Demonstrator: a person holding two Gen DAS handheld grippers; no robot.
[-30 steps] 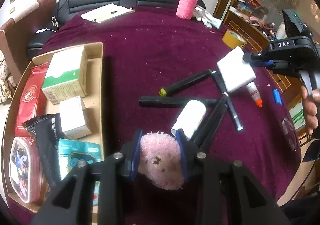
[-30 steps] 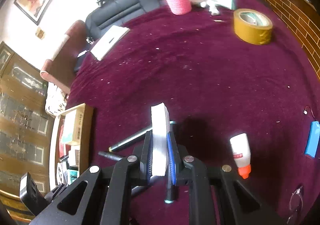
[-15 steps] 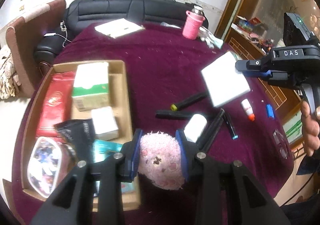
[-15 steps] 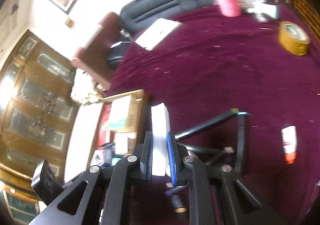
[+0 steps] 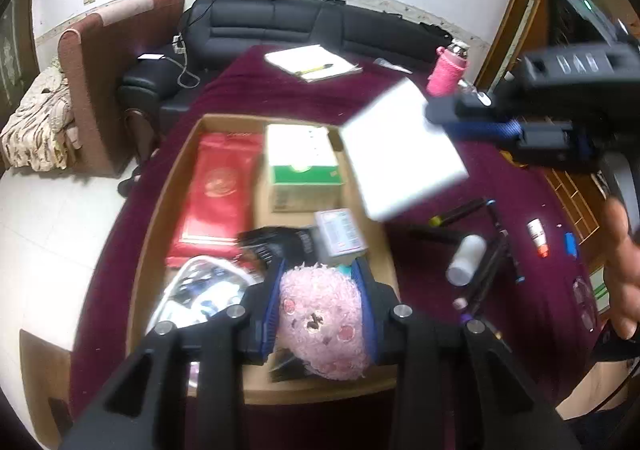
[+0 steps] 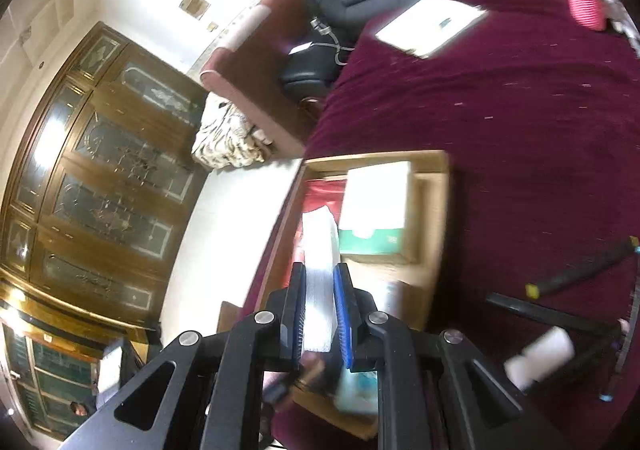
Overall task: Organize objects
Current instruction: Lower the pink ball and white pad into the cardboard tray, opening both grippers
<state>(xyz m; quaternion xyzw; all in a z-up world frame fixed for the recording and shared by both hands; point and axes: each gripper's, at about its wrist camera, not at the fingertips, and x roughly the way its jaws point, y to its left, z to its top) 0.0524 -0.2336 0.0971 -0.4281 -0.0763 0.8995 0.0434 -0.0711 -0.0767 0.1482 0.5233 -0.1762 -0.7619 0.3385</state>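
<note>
Left wrist view: the left claw (image 5: 320, 302) is clamped on a pink plush toy (image 5: 324, 324), held above the near end of the cardboard tray (image 5: 160, 202). The right claw (image 6: 320, 314) is pinched on the edge of a flat white box (image 5: 400, 154), which hangs over the tray's right rim.

Both items look bound for the tray, so the step in hand is probably placement. To do it well, lower each piece onto a free patch before letting go. The bare cardboard just right of the green-and-white carton (image 5: 302, 162) seems the likeliest spot for the white box; laid flat, it should sit steady. The plush is soft and will likely settle wherever it drops, though the near end of the tray is crowded.

Inside the tray, a red packet (image 5: 218, 194) lies along the left side, a small labelled box (image 5: 340, 232) and a black pouch (image 5: 276, 244) sit near the middle, and a clear-lidded case (image 5: 200, 290) lies at the near left. These leave little room.

Right of the tray, on the maroon tabletop (image 5: 500, 178), dark pens (image 5: 460, 212), a white bottle (image 5: 466, 260) and a small glue tube (image 5: 538, 236) remain loose.
</note>
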